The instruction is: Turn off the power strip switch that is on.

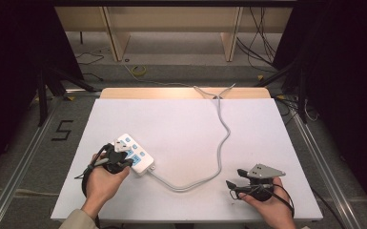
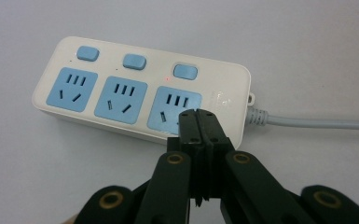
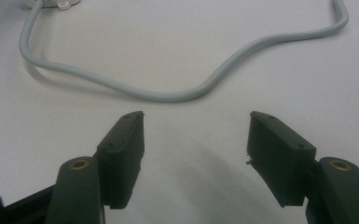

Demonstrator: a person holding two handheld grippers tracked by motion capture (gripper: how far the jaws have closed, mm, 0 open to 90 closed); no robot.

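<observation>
A white power strip with three blue sockets and three blue switches lies at the table's front left. My left gripper is over its cable end. In the left gripper view the jaws are shut with nothing between them, and the left gripper has its tips at the rightmost socket of the power strip. A small red light glows by the third switch. My right gripper rests at the front right, open. In its own view the right gripper has bare table between its fingers, short of the grey cable.
The grey cable runs from the strip in a loop across the white table and off its far edge. Beyond lie the floor, wooden legs and loose wires. A corner of the strip shows at the right gripper view's top left.
</observation>
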